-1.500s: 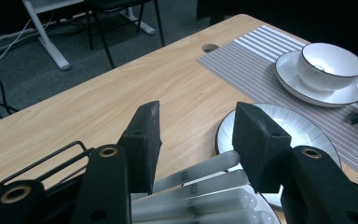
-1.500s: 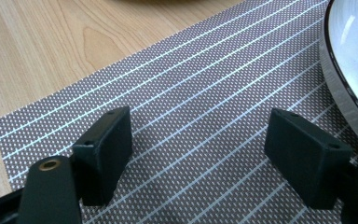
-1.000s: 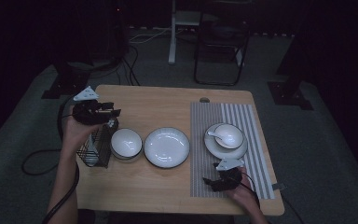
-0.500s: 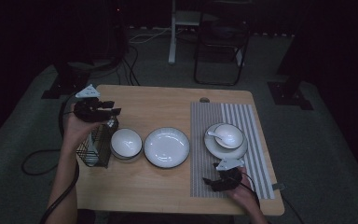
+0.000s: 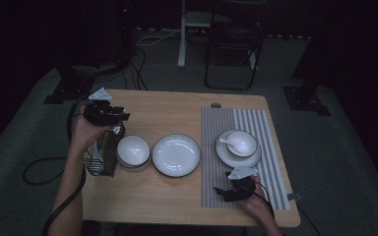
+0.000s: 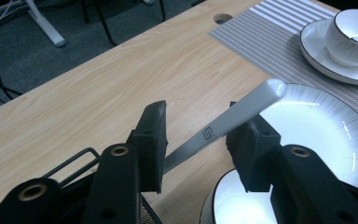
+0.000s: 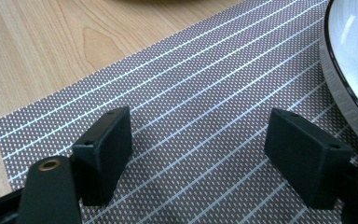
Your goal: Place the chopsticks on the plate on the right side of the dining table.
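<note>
Left gripper (image 6: 200, 140) sits over the wire basket (image 5: 101, 155) at the table's (image 5: 177, 105) left end. Its jaws have just been closing and now stand about half open, with a flat white utensil handle (image 6: 223, 123) running slantwise between them. The handle leans against the right pad; the left pad stands apart from it, so no firm clamp yet. Which kind of utensil it is I cannot tell: the working end is hidden down in the basket, below the jaws.

Ahead and right of that gripper: a small bowl (image 6: 223, 205) just beside the basket, then a plate (image 6: 317, 130), then the striped mat (image 6: 270, 37) carrying a saucer (image 5: 226, 155) with a cup (image 5: 242, 142) and a spoon (image 5: 229, 143).

Right gripper (image 7: 198, 154) rests low over the near part of the mat, jaws wide apart, nothing between them. The saucer rim lies just past its right jaw.

Progress, as I judge it: the work looks like laying a place setting. Cup, saucer and spoon appear set on the mat. The bowl and plate are on bare wood, placement unclear. The utensil in the basket is at the grasp step only.

Left to do, likely: finish closing on the handle, lift it straight clear of the wire, carry it toward the dishes.
</note>
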Tool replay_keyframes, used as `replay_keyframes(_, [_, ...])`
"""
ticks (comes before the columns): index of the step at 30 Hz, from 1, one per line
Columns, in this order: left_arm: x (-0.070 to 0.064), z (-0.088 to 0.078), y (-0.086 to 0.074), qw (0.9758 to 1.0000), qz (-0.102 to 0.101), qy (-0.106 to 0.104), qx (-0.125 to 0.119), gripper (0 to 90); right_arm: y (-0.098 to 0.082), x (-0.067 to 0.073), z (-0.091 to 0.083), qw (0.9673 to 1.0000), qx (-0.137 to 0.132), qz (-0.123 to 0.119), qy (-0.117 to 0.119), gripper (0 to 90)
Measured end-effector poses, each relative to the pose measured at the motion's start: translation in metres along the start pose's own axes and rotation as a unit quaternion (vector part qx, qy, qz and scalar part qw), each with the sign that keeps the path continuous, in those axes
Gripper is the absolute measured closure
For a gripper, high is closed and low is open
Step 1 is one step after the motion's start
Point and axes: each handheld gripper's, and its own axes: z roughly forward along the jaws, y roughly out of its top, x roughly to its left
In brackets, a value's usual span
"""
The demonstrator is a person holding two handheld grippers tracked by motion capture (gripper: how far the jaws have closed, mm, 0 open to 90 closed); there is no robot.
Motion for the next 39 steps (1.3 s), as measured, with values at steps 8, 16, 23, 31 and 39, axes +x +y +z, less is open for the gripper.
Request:
replay_keyframes(8, [0.013,0.01,-0.004,0.9998,-0.012,0.003,0.013,63.1,0.0,0.0,0.0,1.0,0.0,0.0,0.0,22.7])
replay_keyframes(16, [0.022,0.015,-0.009,0.9997,-0.021,0.0,0.011,66.0,0.0,0.0,0.0,1.0,0.0,0.0,0.0,22.7])
replay_keyframes(23, [0.025,0.019,-0.009,0.9993,-0.024,0.004,0.027,66.0,0.0,0.0,0.0,1.0,0.0,0.0,0.0,22.7])
replay_keyframes(31, [0.023,0.021,-0.009,0.9985,-0.01,0.024,0.049,67.4,0.0,0.0,0.0,1.0,0.0,0.0,0.0,22.7])
replay_keyframes(39, [0.019,0.011,-0.005,0.9963,0.006,0.082,0.025,78.8,0.0,0.0,0.0,1.0,0.0,0.0,0.0,22.7])
